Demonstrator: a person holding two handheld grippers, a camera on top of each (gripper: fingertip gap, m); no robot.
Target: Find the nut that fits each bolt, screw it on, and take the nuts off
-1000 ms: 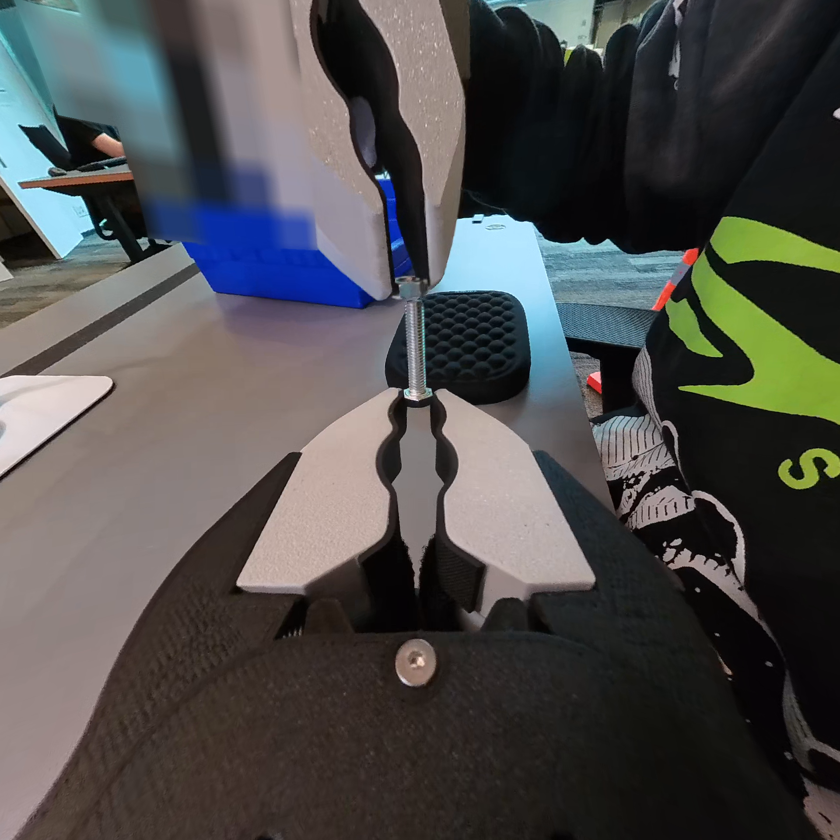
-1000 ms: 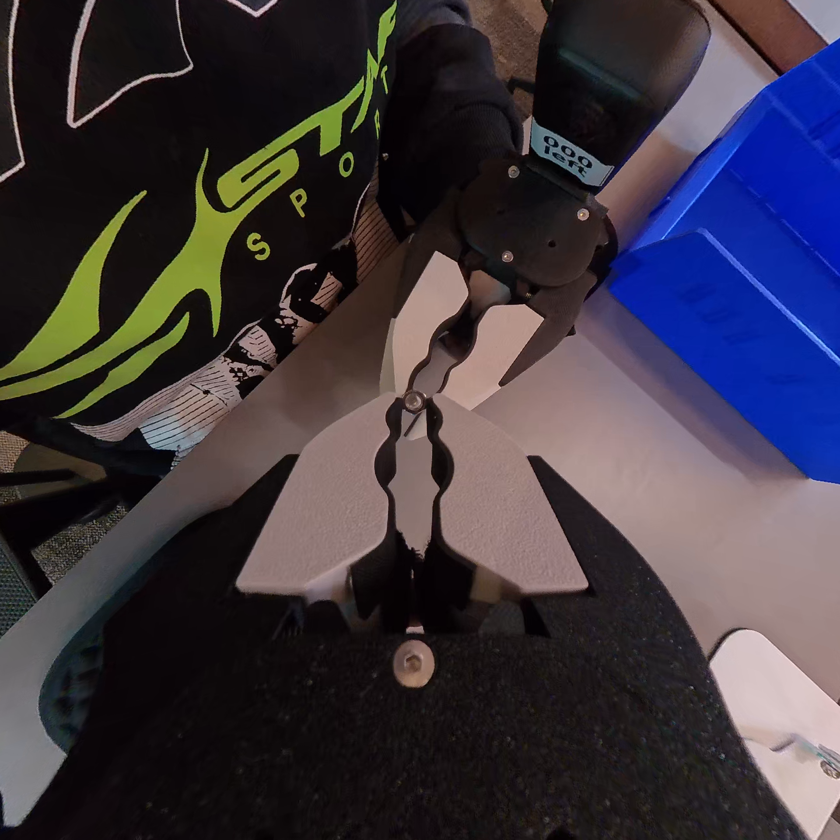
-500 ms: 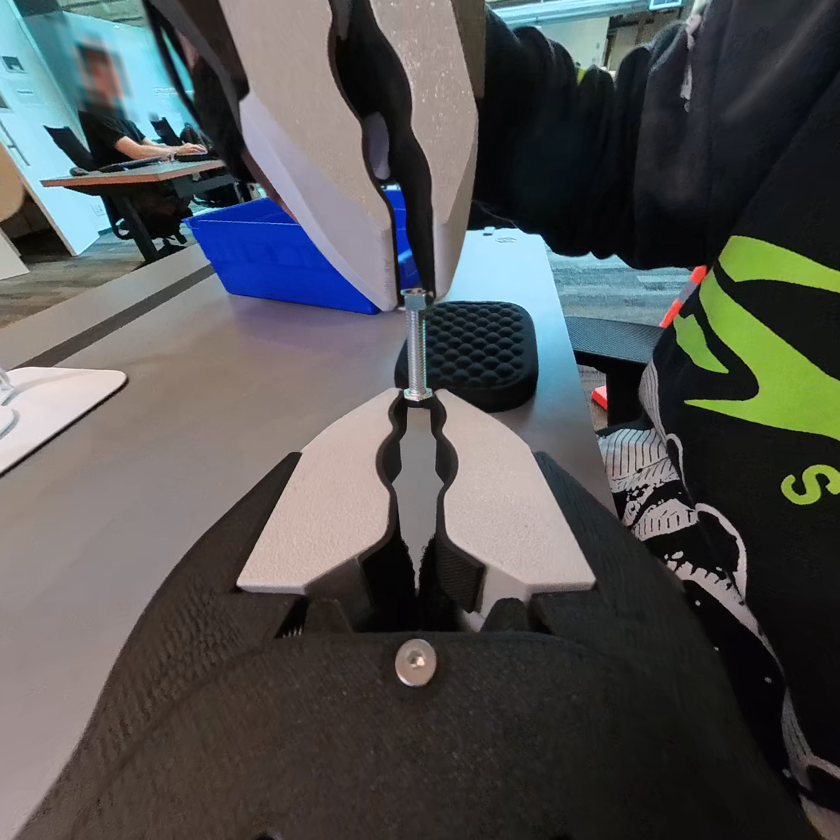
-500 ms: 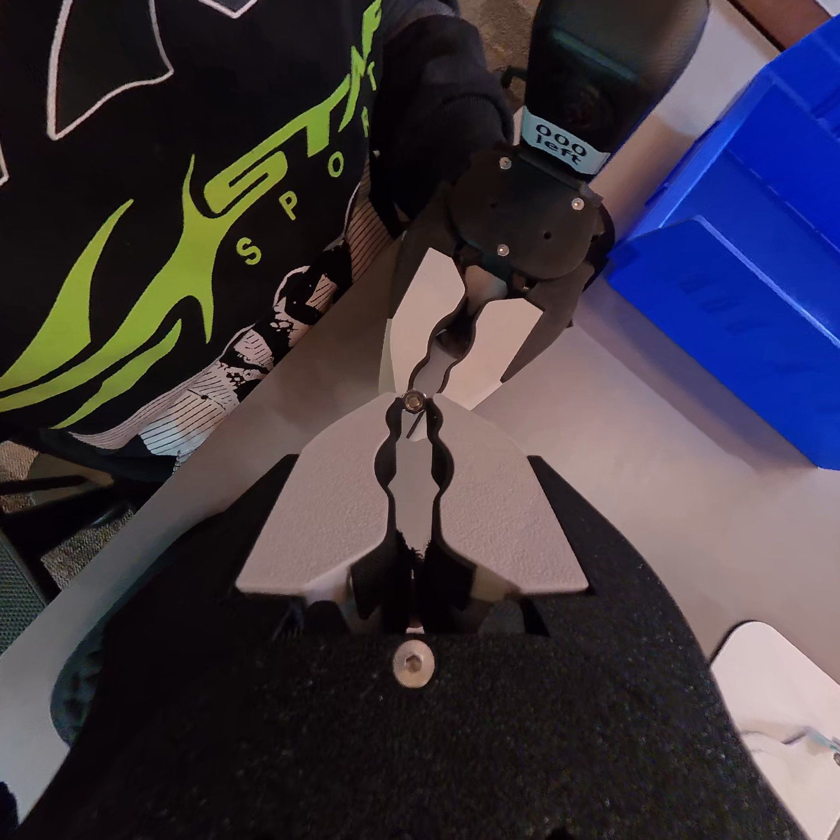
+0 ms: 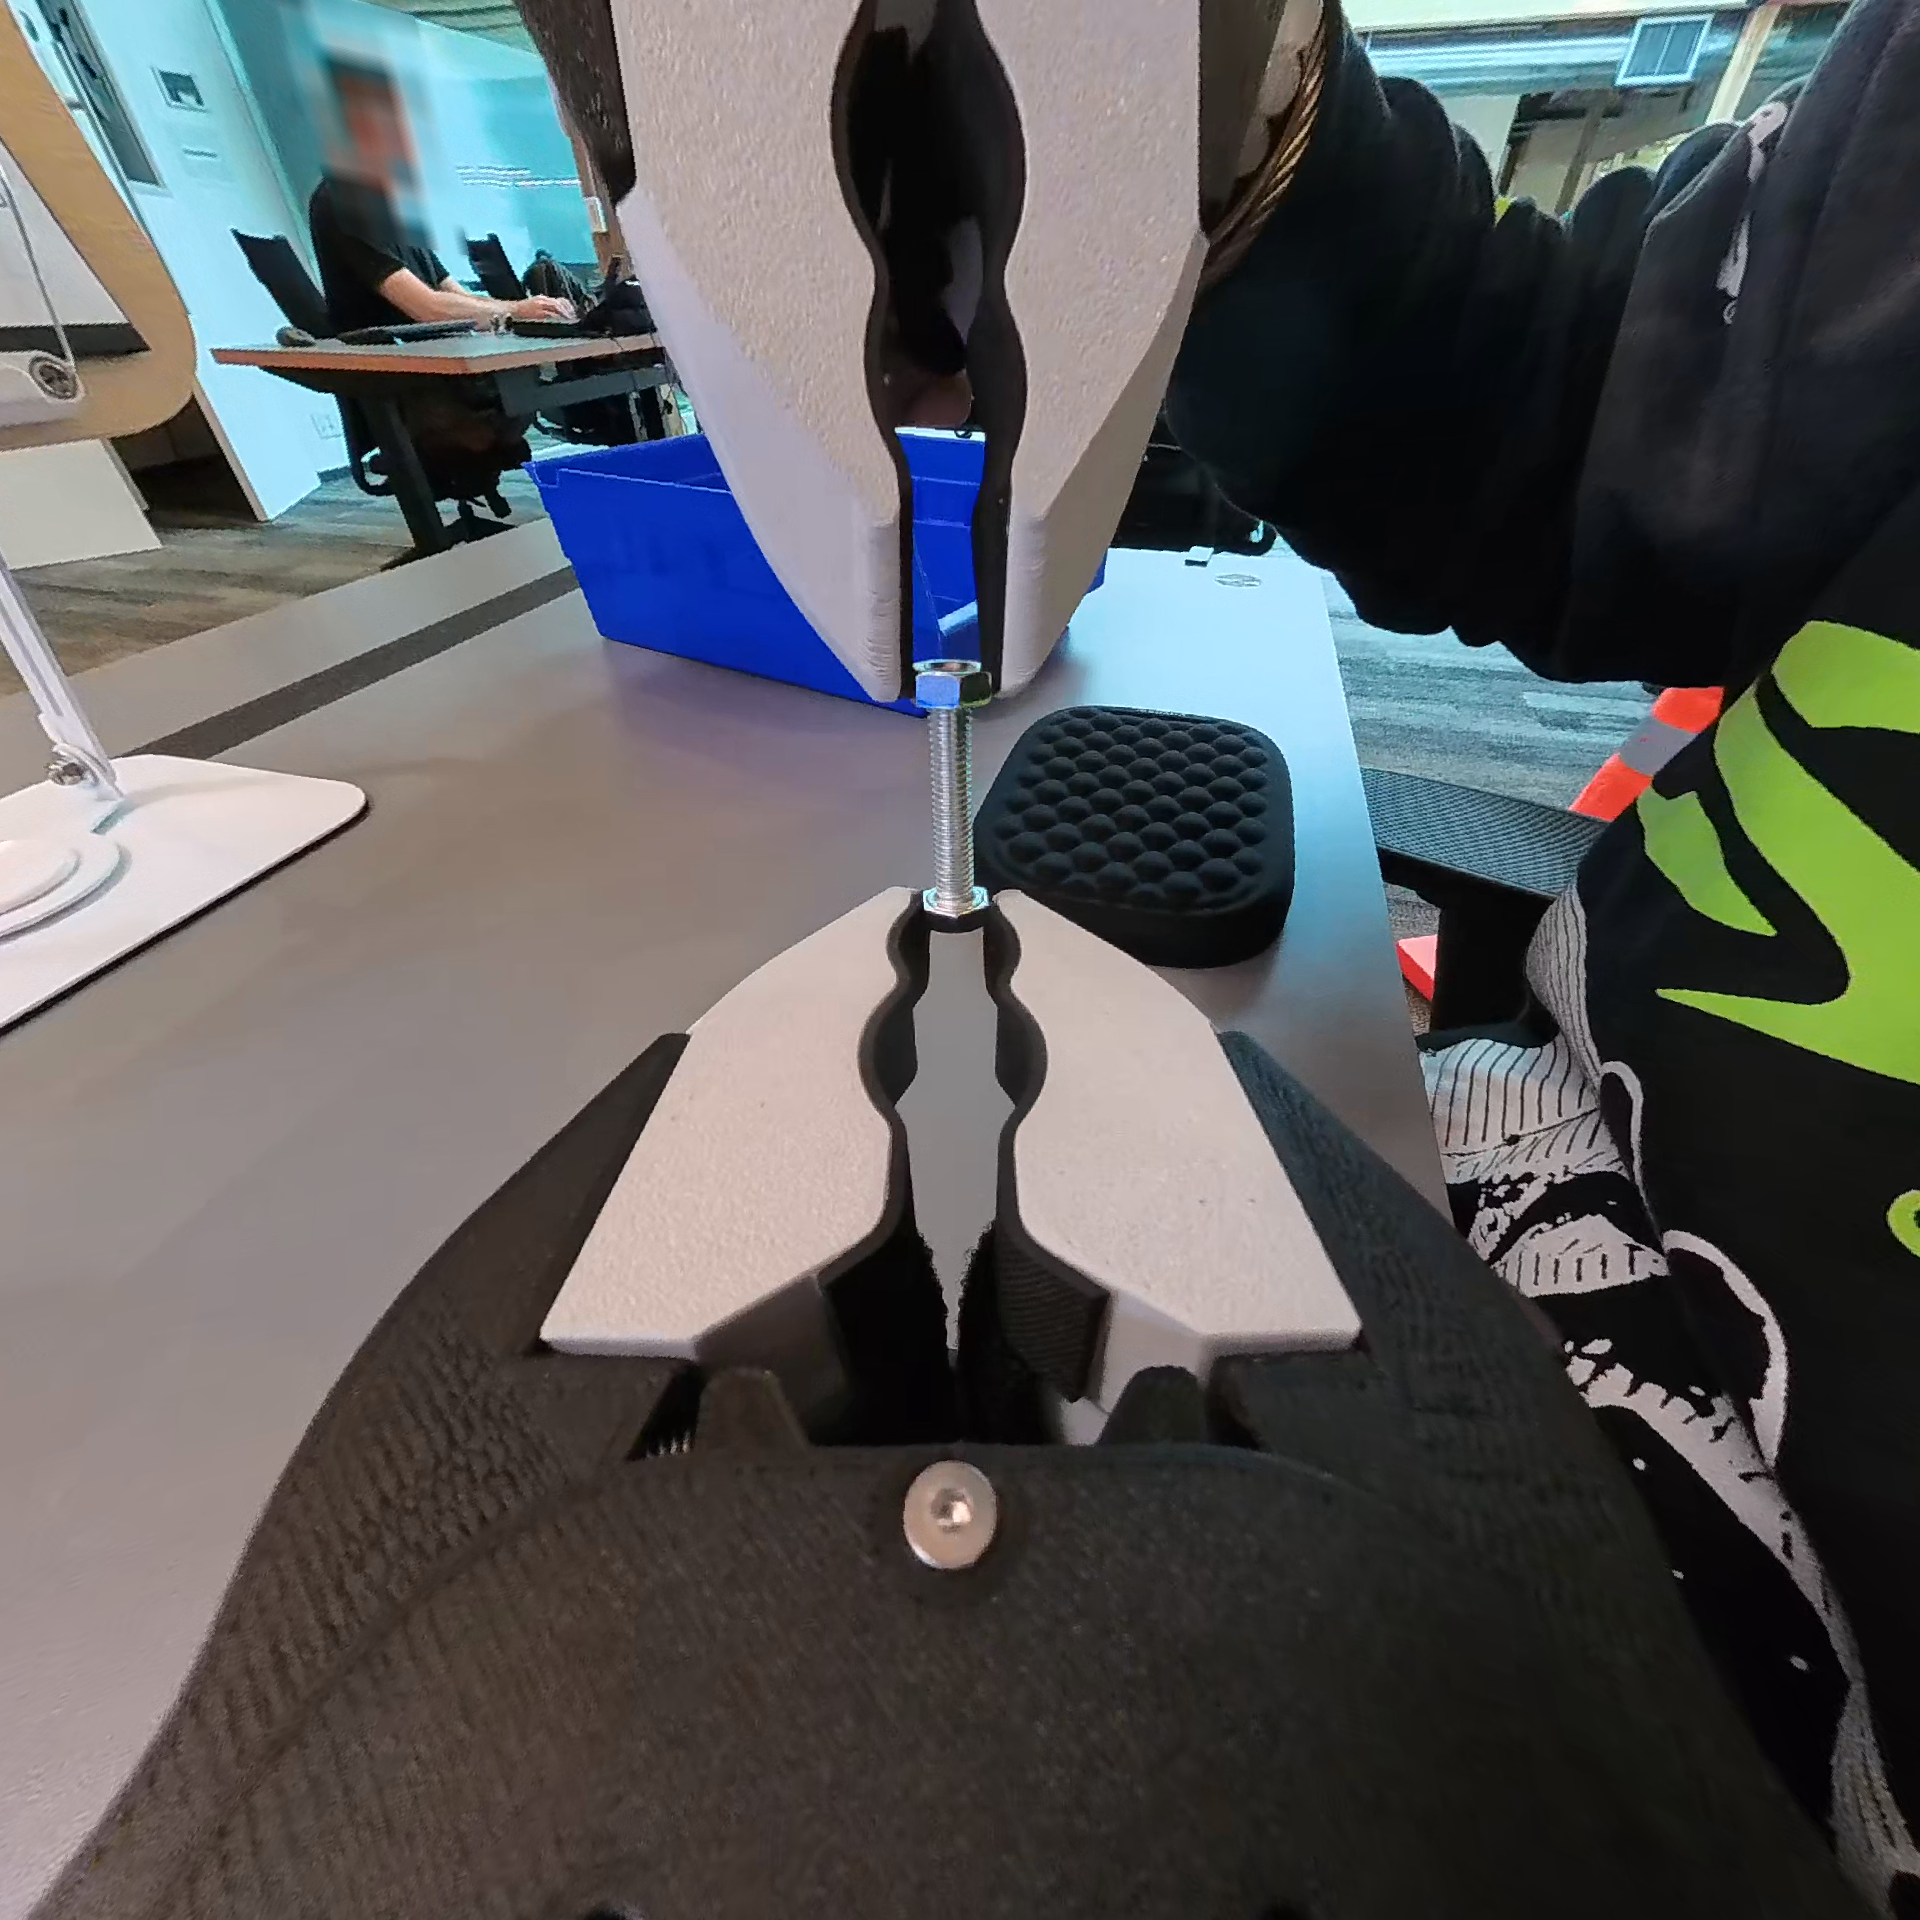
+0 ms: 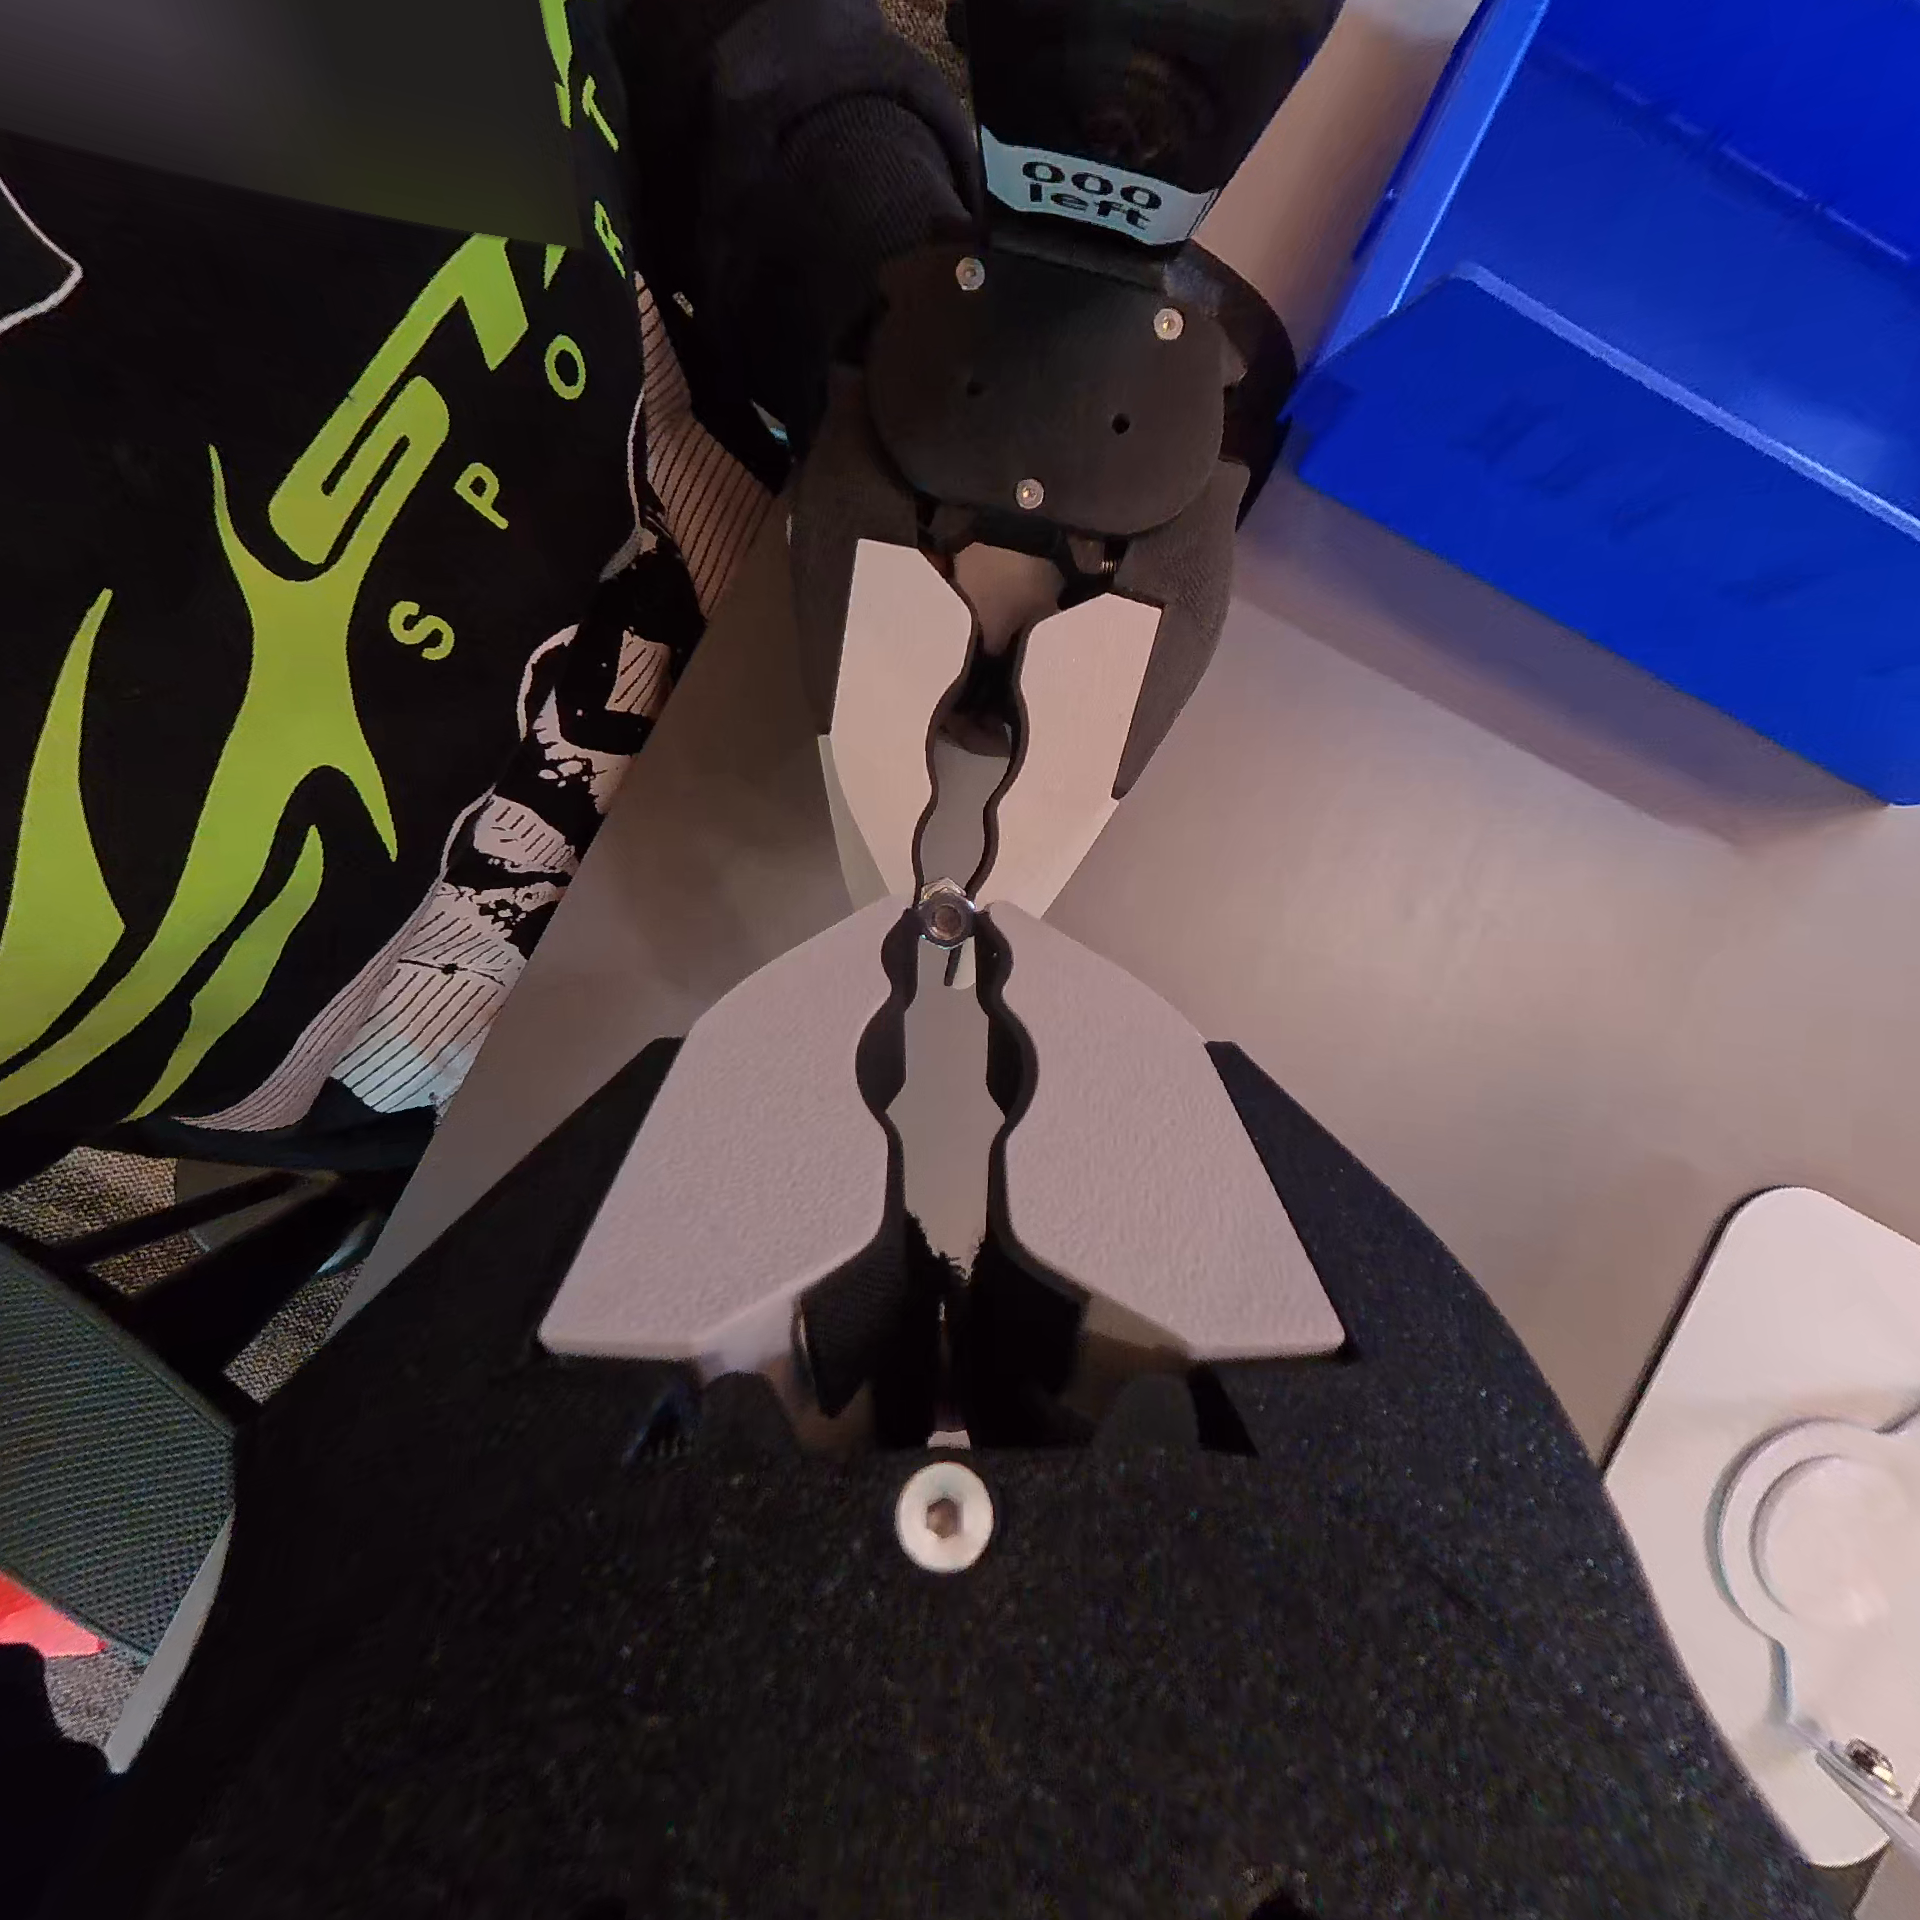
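The left tongs (image 5: pixel 954 914) are closed on the head of a shiny bolt (image 5: pixel 951 810) in the middle of the left wrist view. The bolt sticks straight out from their tips, above the grey surface (image 5: pixel 436 935). The right tongs (image 5: pixel 948 681) come down from the top of that view and are closed on a small nut (image 5: pixel 951 688) at the far end of the bolt. In the right wrist view, the nut (image 6: pixel 941 921) sits in the middle of the frame, pinched at the tips of the right tongs (image 6: pixel 943 925), with the left tongs (image 6: pixel 951 873) just past it.

The step looks like turning the nut on the bolt. To do it well, the nut should stay straight on the bolt and not tip. One pair of tongs should hold still while the other turns slowly. The squeeze must stay firm so the nut does not slip out.

A black bumpy pad (image 5: pixel 1138 831) lies to the right of the bolt. A blue bin (image 5: pixel 686 561) stands behind, at the upper middle.
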